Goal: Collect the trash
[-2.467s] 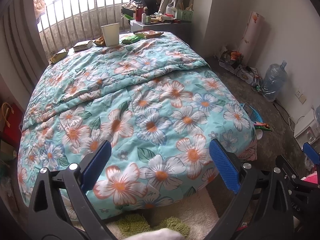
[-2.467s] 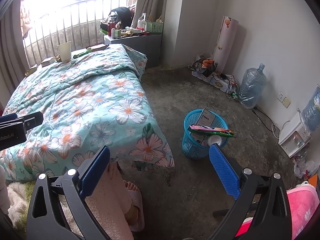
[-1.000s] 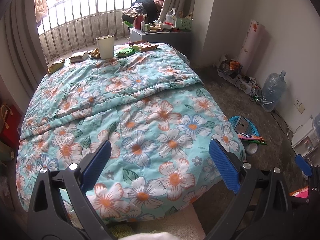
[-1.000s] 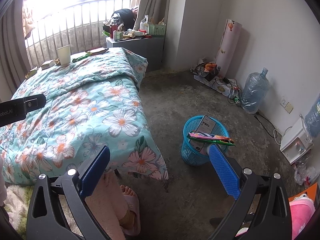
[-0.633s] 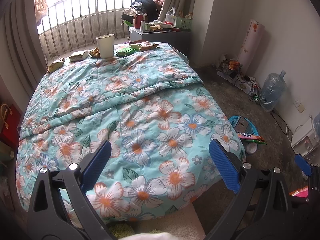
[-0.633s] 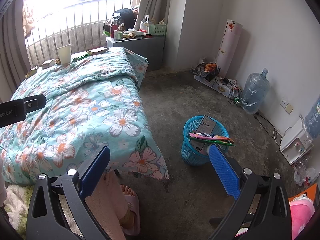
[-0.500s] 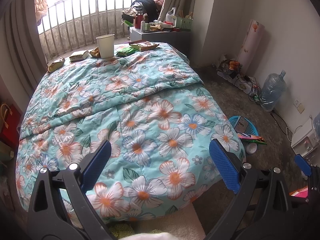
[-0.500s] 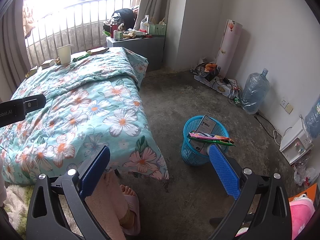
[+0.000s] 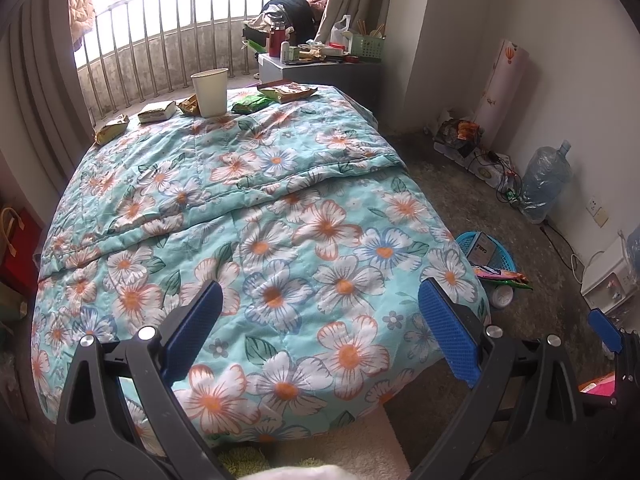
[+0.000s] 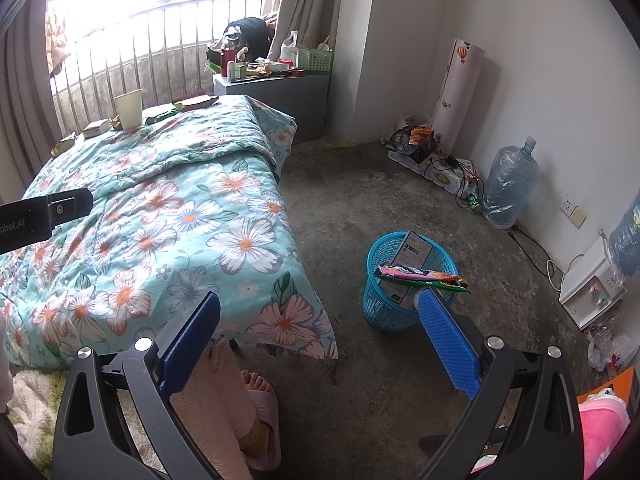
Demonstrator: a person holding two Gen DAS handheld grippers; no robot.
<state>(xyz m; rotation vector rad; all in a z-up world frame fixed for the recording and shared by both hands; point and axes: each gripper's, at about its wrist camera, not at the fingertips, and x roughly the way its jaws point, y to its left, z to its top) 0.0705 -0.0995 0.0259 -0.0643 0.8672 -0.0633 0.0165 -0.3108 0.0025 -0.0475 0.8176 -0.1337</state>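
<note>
A: What does only the right view show?
B: A slippered foot (image 10: 256, 420) under the right gripper (image 10: 316, 336), and the round blue mesh plastic basket (image 10: 384, 312) in full, touching its right pad.
A: Jaws?
B: Left gripper (image 9: 316, 328) and right both spread wide, empty; the crumpled snack wrappers (image 9: 252, 103) and the white paper cup (image 9: 210, 92) lie far ahead on the floral turquoise quilt (image 9: 256, 216).

Turquoise quilt (image 9: 248, 208) patterned with white-and-orange flowers at centre frame; bright blue mesh basket (image 10: 384, 312) lower right; cream paper cup (image 9: 209, 92) upper left.

Setting: home bedroom | evidence: bed (image 9: 256, 216) with floral quilt, curtains (image 10: 308, 8), cluttered nightstand (image 10: 280, 92), barred window (image 9: 168, 12)
</note>
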